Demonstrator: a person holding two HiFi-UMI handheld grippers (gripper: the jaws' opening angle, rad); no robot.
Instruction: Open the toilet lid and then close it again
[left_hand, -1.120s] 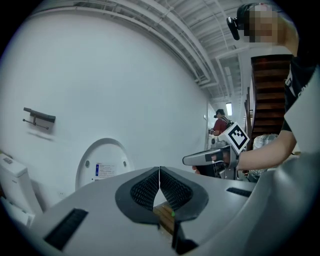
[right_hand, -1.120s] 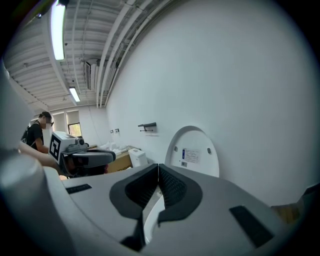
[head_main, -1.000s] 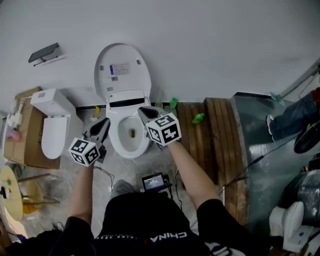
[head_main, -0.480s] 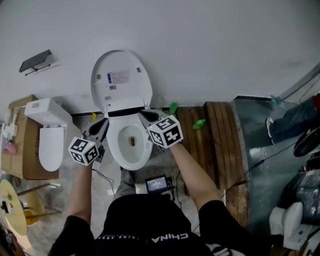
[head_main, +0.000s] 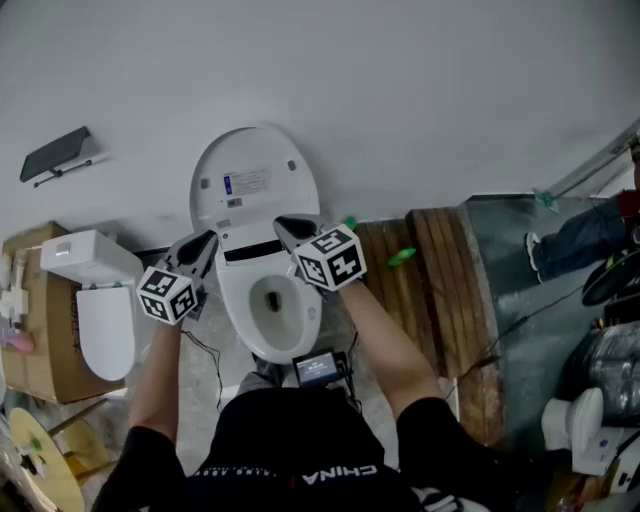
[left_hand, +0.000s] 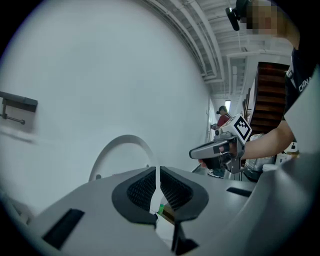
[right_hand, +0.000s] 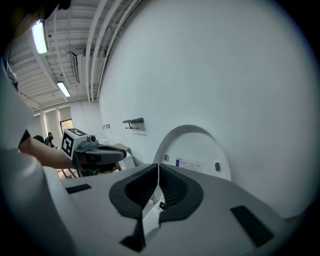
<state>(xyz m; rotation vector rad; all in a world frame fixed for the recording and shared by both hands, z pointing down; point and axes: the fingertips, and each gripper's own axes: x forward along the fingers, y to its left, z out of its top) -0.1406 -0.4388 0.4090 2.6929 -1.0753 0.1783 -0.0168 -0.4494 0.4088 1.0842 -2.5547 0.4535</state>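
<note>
Moved up since a second back from flanking the front of the toilet bowl (head_main: 235, 312) to flanking its hinge end: left gripper (head_main: 207, 239) and right gripper (head_main: 284, 222), both with jaws pressed together on nothing. Dead ahead of both tips, toilet lid (head_main: 255, 175) already open, standing upright off the bowl's back edge, long axis running up from the hinge. Right tip looks nearer, overlapping the lid's lower edge; left just off the bowl's left rear, so closing probably means reaching over the lid's top rim.
</note>
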